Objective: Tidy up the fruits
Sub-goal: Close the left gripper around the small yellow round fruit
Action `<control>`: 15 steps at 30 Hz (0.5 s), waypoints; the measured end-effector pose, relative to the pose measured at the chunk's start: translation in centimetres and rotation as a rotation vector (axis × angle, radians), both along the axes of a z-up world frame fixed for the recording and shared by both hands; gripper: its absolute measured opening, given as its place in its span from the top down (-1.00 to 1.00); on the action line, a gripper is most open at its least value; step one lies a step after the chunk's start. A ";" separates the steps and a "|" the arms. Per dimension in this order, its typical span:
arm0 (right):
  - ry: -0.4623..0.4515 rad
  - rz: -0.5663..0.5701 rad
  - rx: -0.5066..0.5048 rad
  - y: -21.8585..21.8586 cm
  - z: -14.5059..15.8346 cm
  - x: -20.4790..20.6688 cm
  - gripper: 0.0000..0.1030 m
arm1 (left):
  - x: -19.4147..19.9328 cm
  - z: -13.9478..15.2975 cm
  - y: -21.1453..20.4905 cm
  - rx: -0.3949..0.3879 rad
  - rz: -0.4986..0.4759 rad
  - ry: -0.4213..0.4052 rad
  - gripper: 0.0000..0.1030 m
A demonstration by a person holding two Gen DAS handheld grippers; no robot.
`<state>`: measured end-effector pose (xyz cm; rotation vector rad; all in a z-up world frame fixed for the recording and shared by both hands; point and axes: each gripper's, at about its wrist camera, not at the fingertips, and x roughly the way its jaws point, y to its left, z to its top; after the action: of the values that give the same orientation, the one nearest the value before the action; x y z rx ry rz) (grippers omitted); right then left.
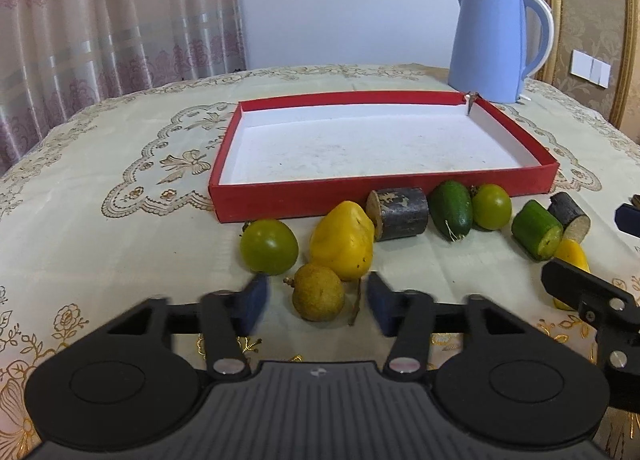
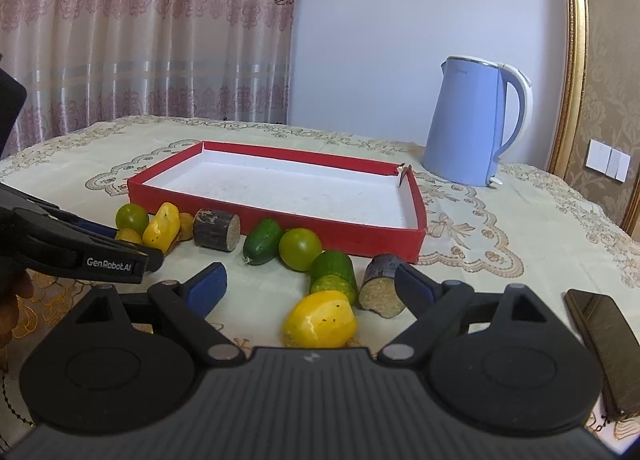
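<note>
While the left gripper (image 1: 316,302) hung over the desk (image 1: 100,228), its jaws stood apart on either side of a small brownish fruit (image 1: 318,292), pads clear of it, with the red tray (image 1: 384,196) beyond. From the right wrist, the right gripper (image 2: 310,286) gaped wide and empty above a yellow fruit (image 2: 320,320) near the tray's front wall.

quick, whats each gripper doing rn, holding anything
Left gripper: open, pads either side of the small brown fruit without pressing it.
Right gripper: open wide, holding nothing, yellow fruit lying between its fingers.
</note>
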<state>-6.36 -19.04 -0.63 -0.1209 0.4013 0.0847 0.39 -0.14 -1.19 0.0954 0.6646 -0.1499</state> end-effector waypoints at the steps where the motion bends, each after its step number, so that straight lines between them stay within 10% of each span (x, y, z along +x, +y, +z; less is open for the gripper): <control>1: -0.002 -0.001 0.000 0.0 0.1 0.0 -0.75 | 0.0 0.1 0.0 0.003 0.009 -0.008 -0.38; 15: -0.027 -0.005 -0.019 0.2 0.6 -0.7 -0.76 | -0.2 0.3 -0.4 0.038 0.027 -0.040 -0.57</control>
<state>-7.10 -18.84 -0.06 -0.1393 0.3755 0.0742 0.19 -0.53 -0.86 0.1257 0.6290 -0.1092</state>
